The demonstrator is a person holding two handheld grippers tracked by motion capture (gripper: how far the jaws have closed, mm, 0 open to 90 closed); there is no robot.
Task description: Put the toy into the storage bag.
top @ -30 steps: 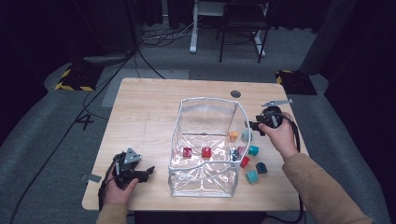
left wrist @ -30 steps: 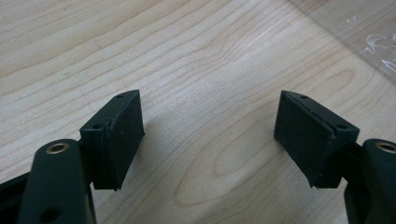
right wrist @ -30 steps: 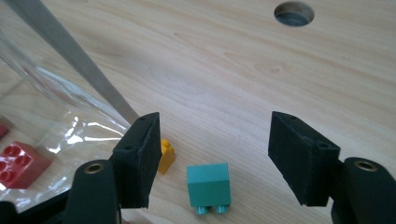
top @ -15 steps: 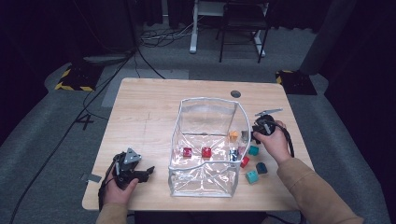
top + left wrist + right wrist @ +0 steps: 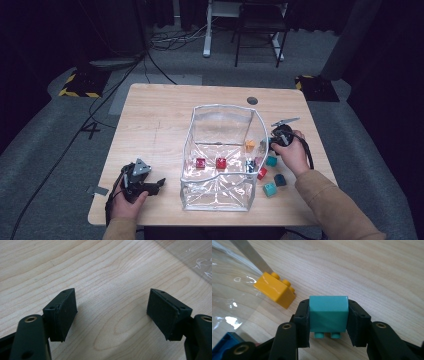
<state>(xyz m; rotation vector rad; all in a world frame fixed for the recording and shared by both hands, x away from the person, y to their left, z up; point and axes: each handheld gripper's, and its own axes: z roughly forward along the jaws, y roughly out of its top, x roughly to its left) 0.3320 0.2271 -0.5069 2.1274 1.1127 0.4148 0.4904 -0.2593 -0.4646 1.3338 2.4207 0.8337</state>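
Right gripper (image 5: 329, 322), jaws just closed, pinches a teal brick (image 5: 328, 314) on the table (image 5: 374, 270), beside a yellow brick (image 5: 275, 289) and clear bag (image 5: 222, 150); left gripper (image 5: 112, 312) rests spread wide, holding nothing.

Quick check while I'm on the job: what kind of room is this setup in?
Probably a lab or recording studio: a wooden table stands on grey carpet, cables trail across the floor, hazard-striped blocks sit nearby, and the surroundings are dark.

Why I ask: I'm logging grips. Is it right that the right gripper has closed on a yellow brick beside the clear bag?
Not quite: the brick between the right gripper pads is teal, as the right gripper view shows. The yellow brick lies loose by the clear bag.
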